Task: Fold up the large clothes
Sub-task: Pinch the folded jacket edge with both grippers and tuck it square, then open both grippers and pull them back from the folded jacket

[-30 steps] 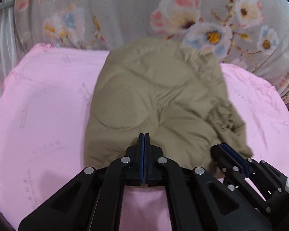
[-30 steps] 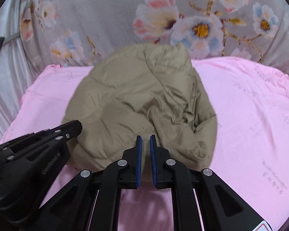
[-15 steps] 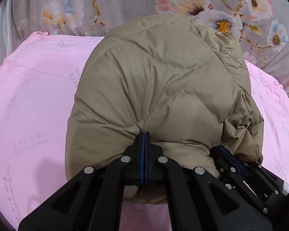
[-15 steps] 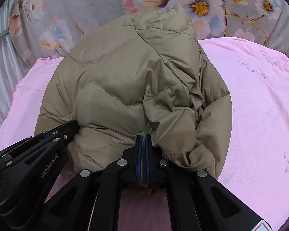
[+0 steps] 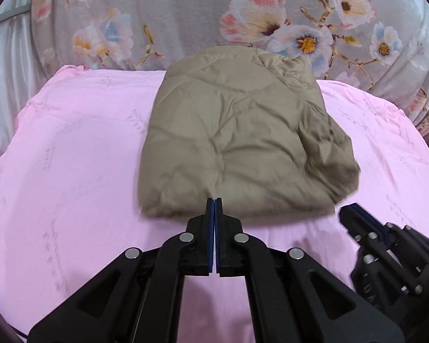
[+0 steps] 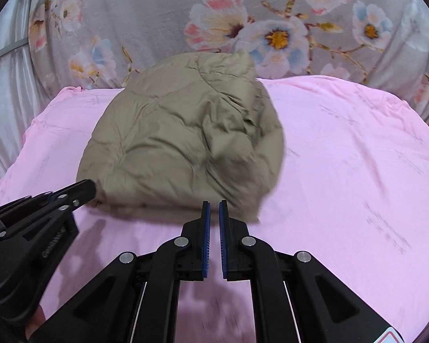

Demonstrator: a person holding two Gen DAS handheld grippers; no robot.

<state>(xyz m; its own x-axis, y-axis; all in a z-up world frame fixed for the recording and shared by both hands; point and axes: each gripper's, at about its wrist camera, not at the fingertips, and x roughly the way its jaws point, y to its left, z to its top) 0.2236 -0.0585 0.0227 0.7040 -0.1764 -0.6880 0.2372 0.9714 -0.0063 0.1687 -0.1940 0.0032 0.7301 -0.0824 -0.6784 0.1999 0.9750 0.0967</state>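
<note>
A tan quilted jacket (image 5: 234, 143) lies folded into a compact bundle on the pink sheet (image 5: 71, 157), toward its far side. My left gripper (image 5: 214, 200) is shut, its tips just at the bundle's near edge with no cloth seen between them. From the right wrist the jacket (image 6: 180, 143) has a wrinkled right side. My right gripper (image 6: 214, 204) sits at the near edge too; its jaws are opening, with a narrow gap and nothing in it. Each wrist view shows the other gripper: the left gripper (image 6: 85, 188) and the right gripper (image 5: 349, 211).
Grey floral fabric (image 5: 186, 14) rises behind the pink sheet (image 6: 343, 157). Pale satin cloth (image 5: 3, 85) hangs at the far left. Bare pink sheet stretches left and right of the jacket.
Half a second ago both grippers were pushed up against the jacket, which filled the views. Both have since drawn back toward the near edge, and the right jaws have parted slightly.
</note>
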